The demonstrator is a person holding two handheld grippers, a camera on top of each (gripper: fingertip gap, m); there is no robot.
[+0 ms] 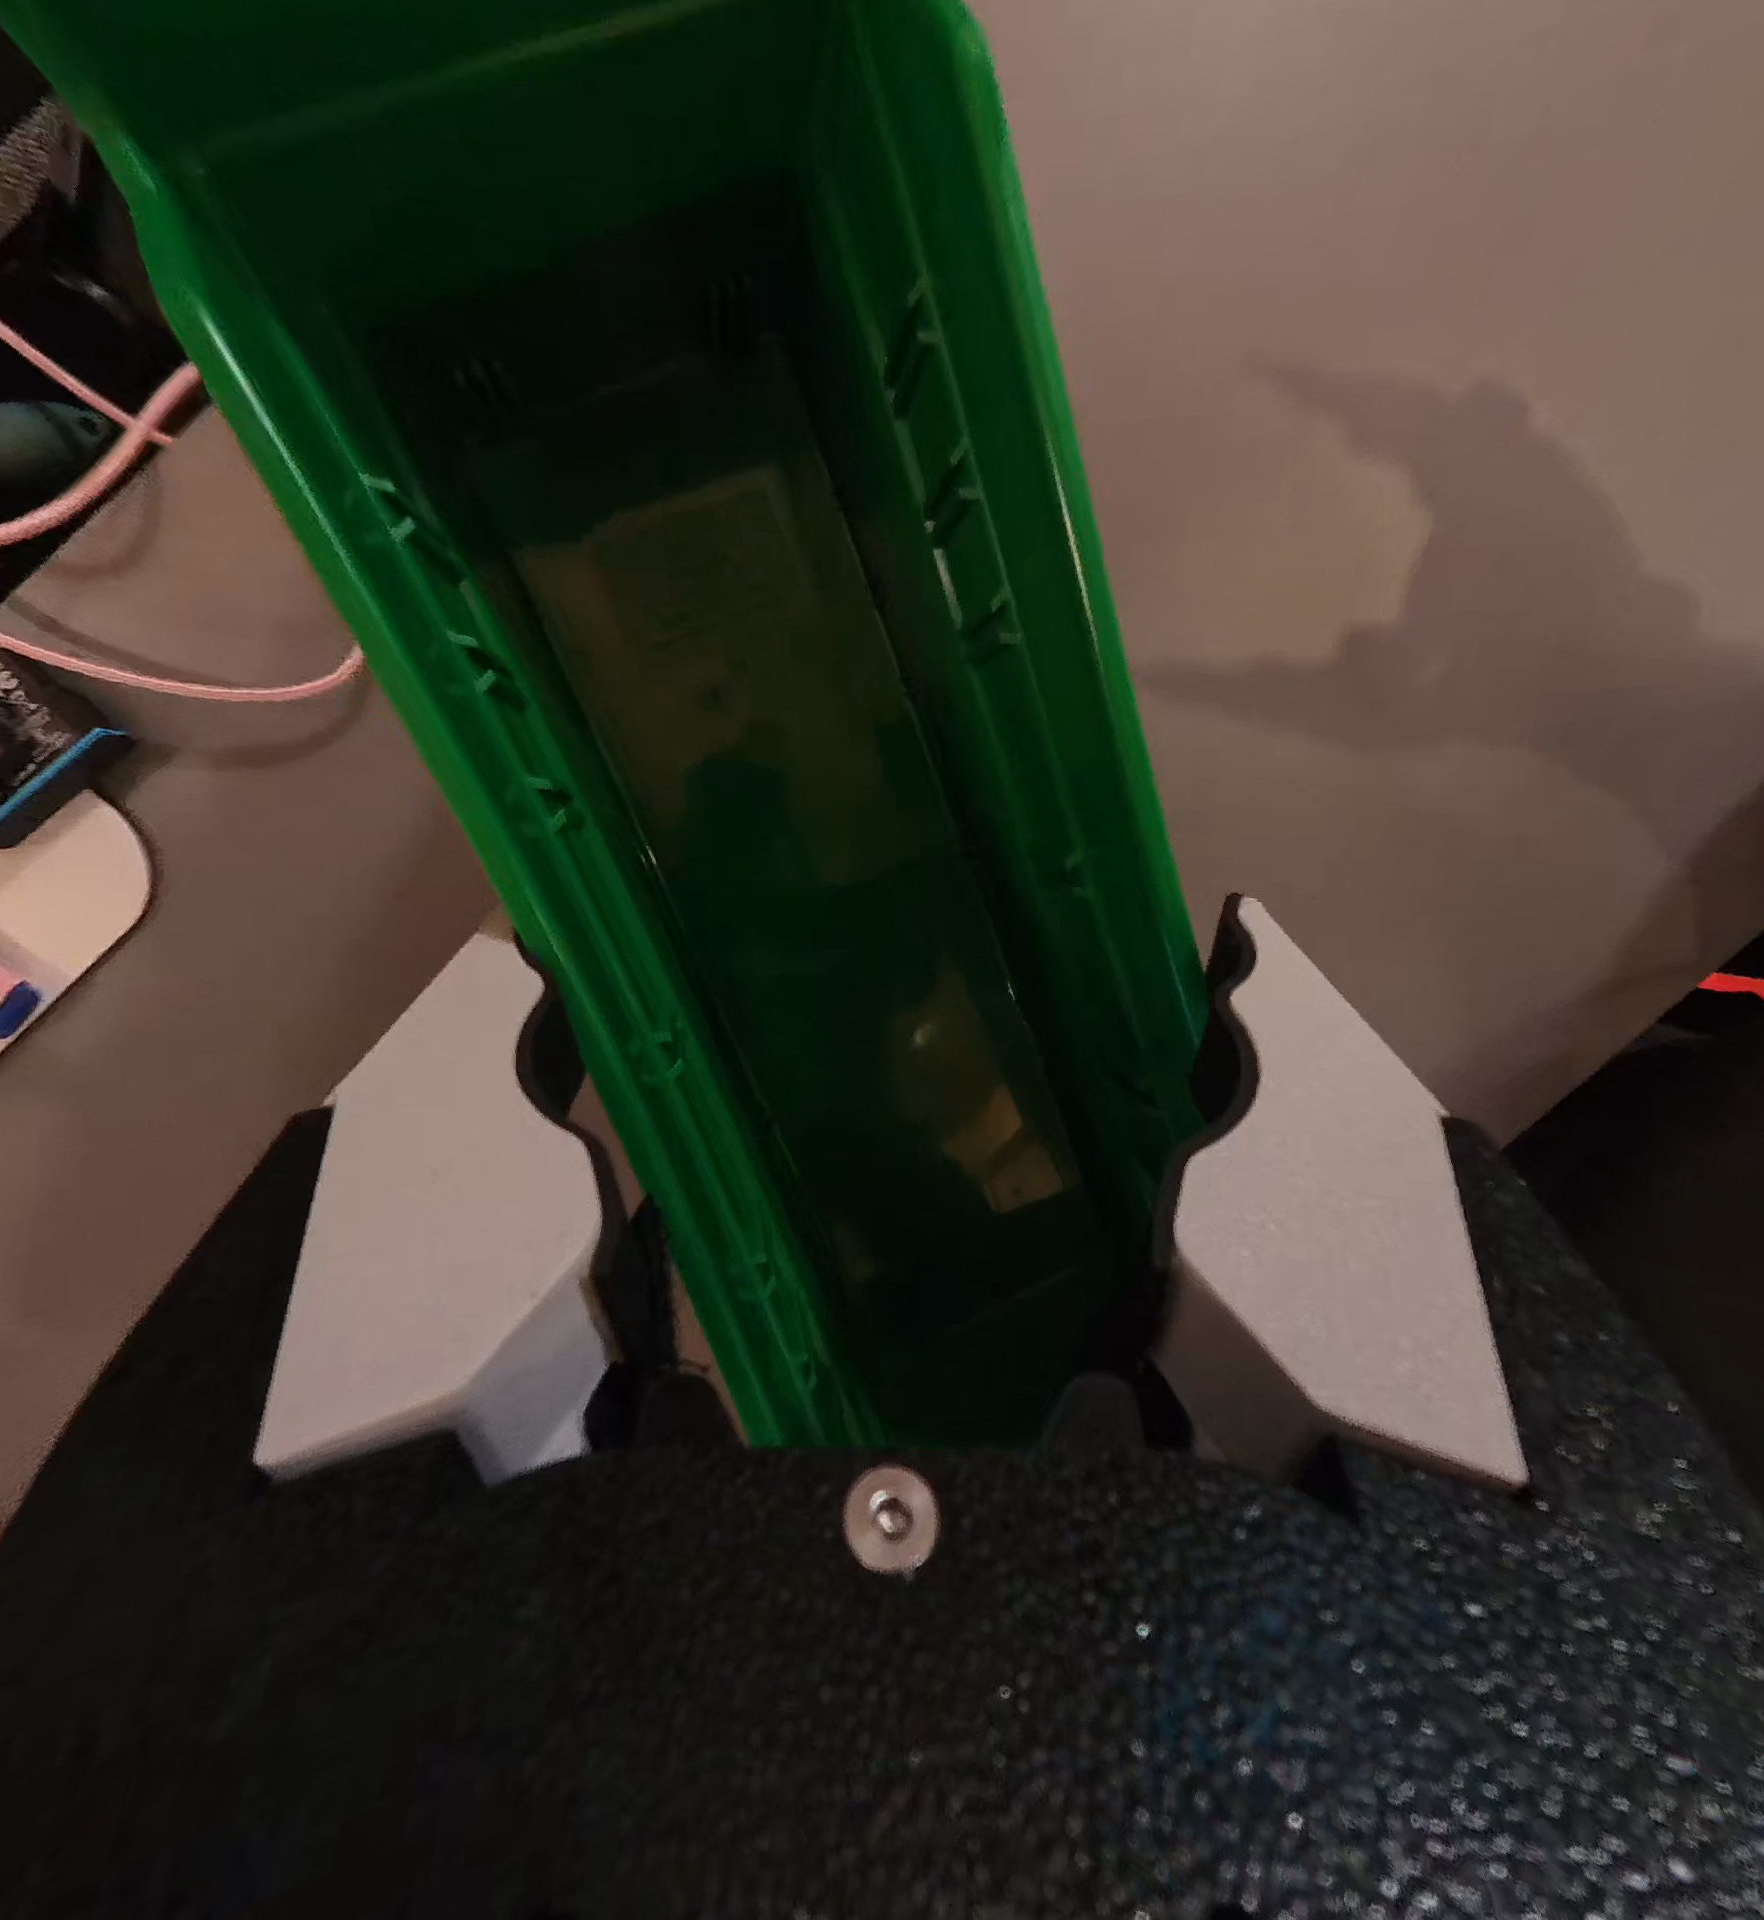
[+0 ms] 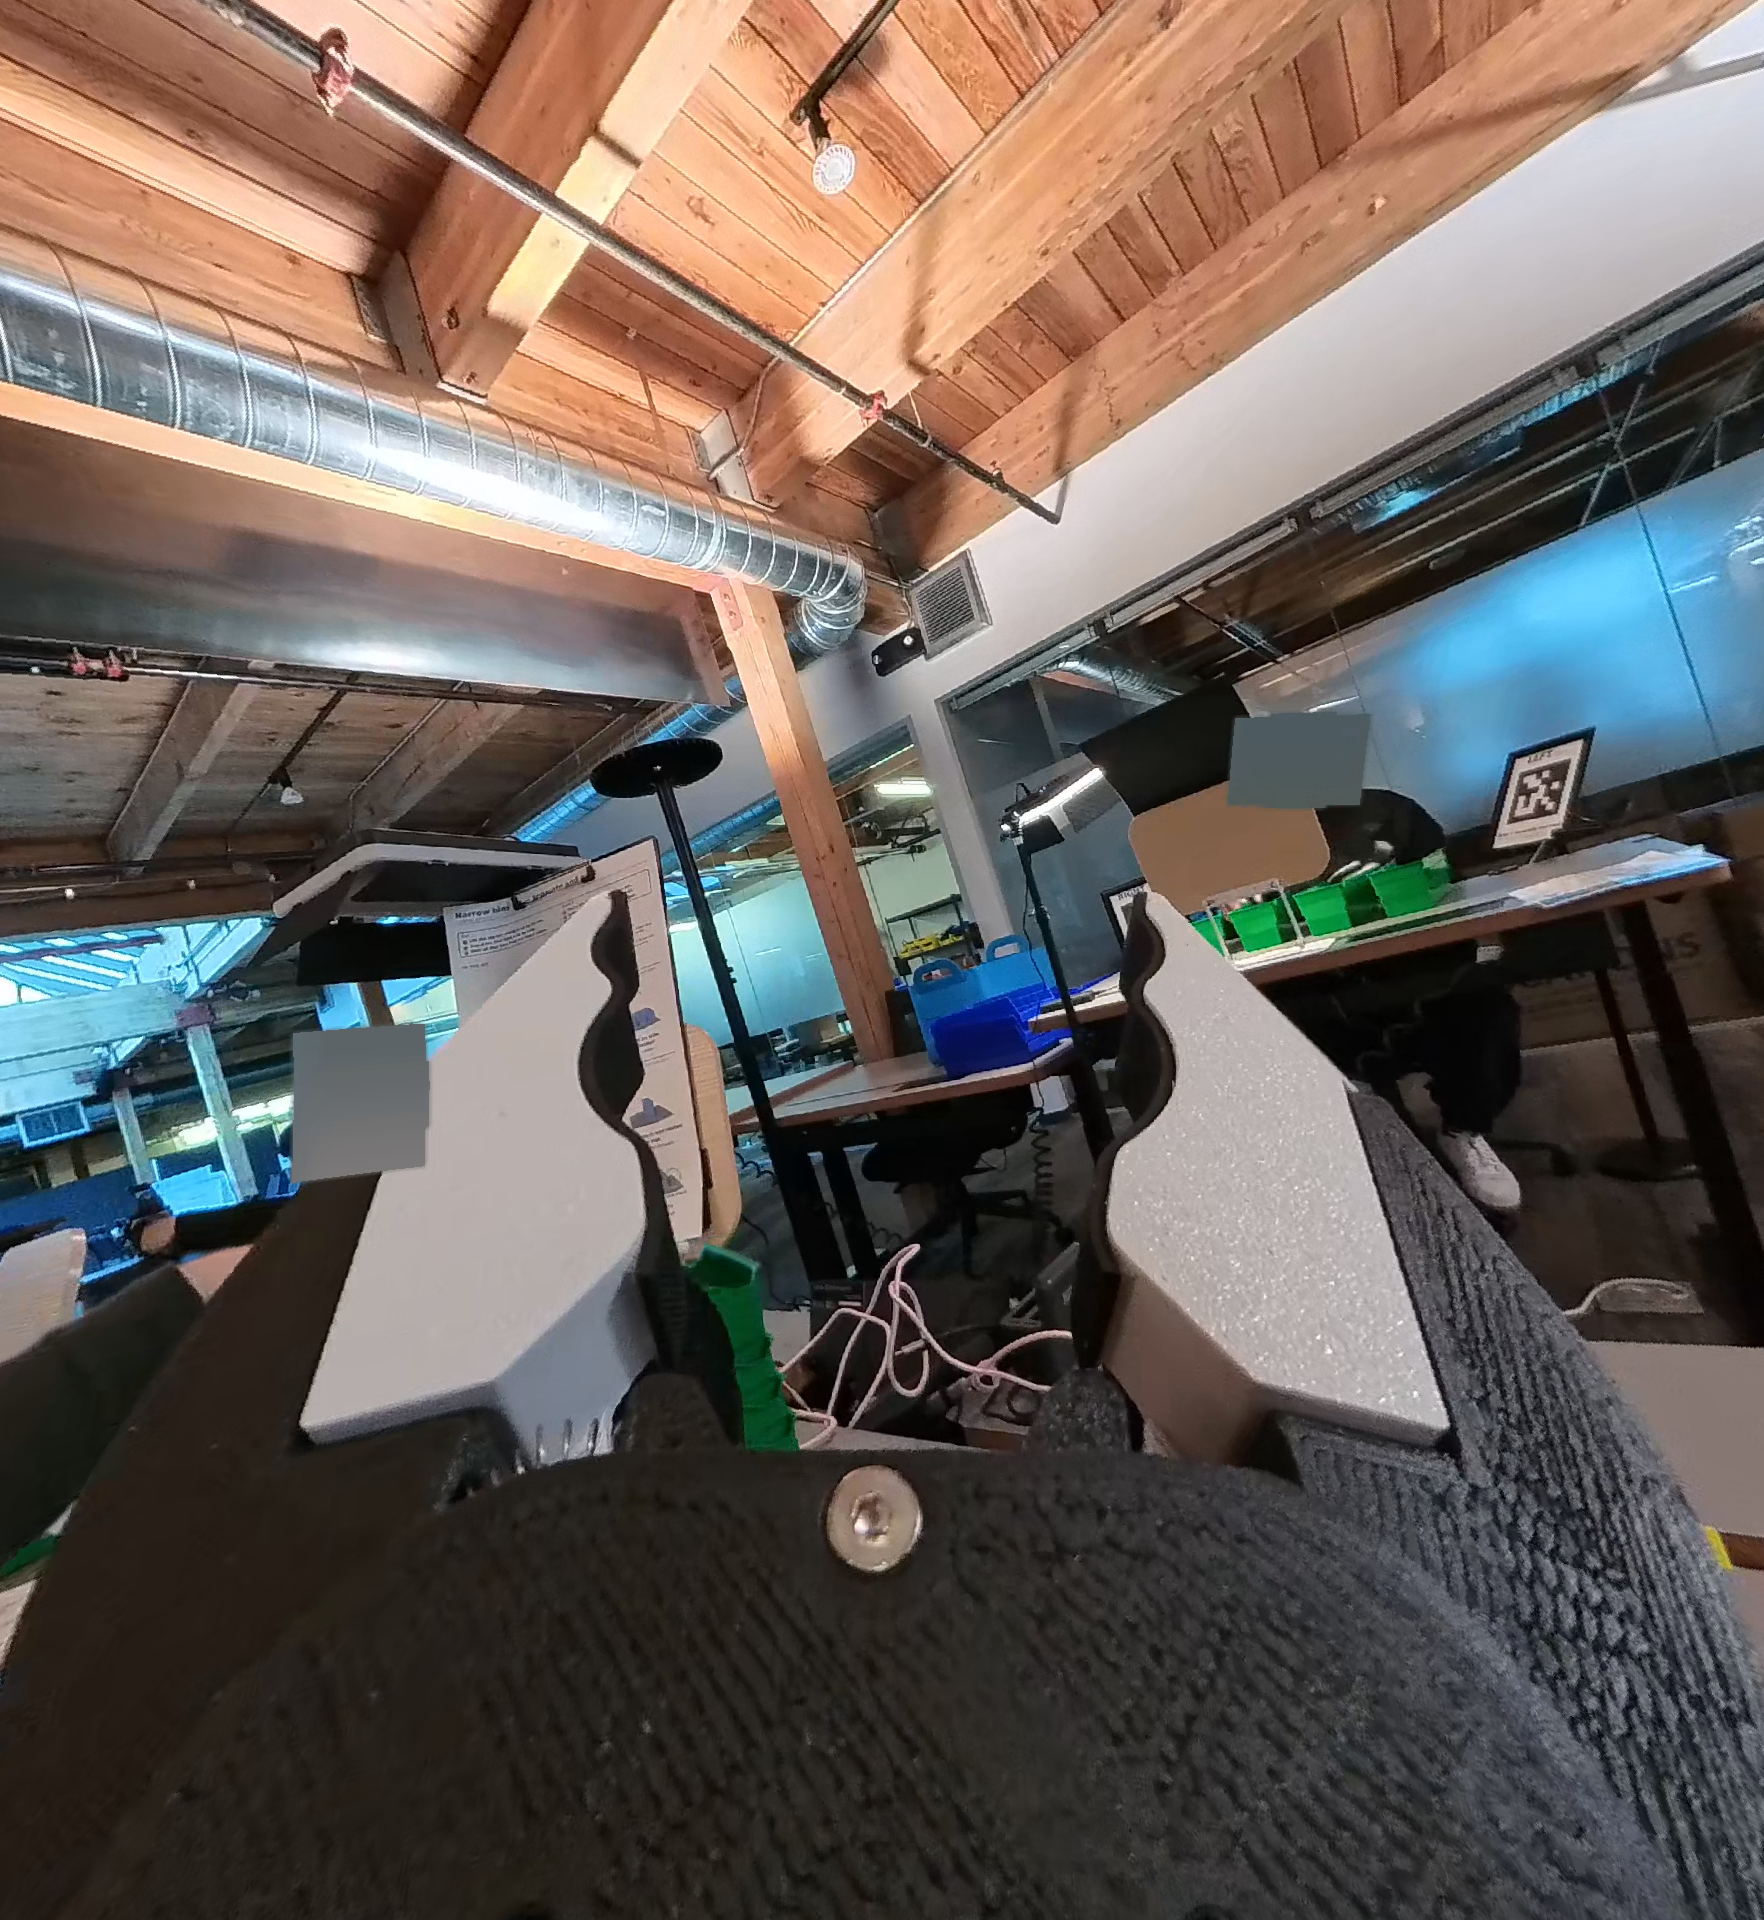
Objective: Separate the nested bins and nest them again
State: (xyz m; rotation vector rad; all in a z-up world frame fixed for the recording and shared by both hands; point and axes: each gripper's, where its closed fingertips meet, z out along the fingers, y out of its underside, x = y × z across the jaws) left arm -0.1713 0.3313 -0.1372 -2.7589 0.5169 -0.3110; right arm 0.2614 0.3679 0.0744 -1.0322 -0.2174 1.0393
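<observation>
The narrow bin (image 1: 587,343) is bright translucent green with a pale label showing through its dark floor. The left gripper (image 1: 878,1049) has light grey fingers (image 1: 442,1174) with black wavy pads on a speckled black body. Pink cables (image 1: 130,665) loop over the grey-brown table (image 1: 1377,312).

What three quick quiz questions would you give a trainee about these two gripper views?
1. True or false: the left gripper has the green bin clamped between its fingers.
2. The right gripper is: A shut on a bin, B open and pointing up towards the ceiling, C out of view.
3. Fill in: the cable on the table left of the green bin is ____ in colour.
Key: 1 true; 2 B; 3 pink.
</observation>
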